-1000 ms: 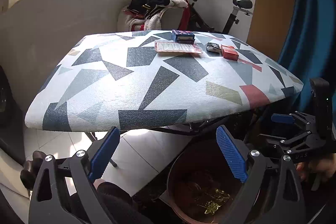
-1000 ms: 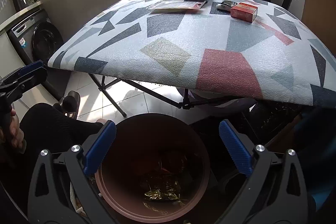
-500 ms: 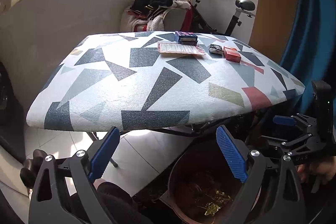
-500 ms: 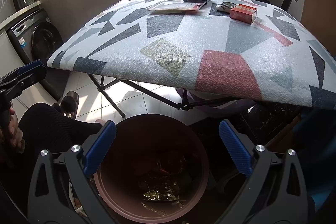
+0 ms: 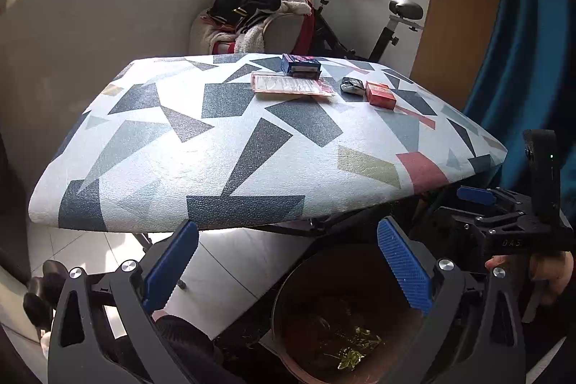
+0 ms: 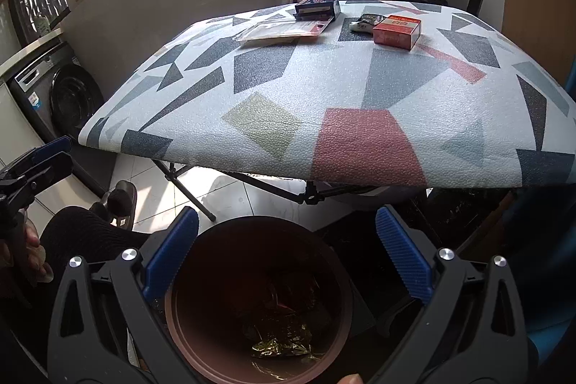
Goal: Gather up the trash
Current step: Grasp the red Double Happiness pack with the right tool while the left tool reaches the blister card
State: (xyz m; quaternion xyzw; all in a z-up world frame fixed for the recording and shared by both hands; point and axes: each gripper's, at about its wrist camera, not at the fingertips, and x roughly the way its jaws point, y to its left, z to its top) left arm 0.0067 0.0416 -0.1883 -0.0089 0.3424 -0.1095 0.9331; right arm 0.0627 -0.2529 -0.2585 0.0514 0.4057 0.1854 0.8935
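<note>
Both grippers, left (image 5: pixel 286 272) and right (image 6: pixel 286 270), hover over the bin (image 6: pixel 259 305), jaws wide and empty; the flat packet (image 6: pixel 284 31) far across the bench (image 6: pixel 324 117) may resist pinching.

White bench top (image 6: pixel 324 89) w/ grey, navy, red & tan geometric patches. Red-orange carton (image 6: pixel 397 30), blue box (image 6: pixel 318 8), pink-edged clear packet (image 6: pixel 284 31) on it. Brown round bin (image 6: pixel 259 308) w/ gold foil wrapper (image 6: pixel 280 344) inside. Both tools: black frames, blue ribbed pads (image 5: pixel 403 269).

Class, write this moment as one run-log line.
left gripper: open, empty | right gripper: open, above brown bin | bin: holds wrappers | red box, blue box: on table
</note>
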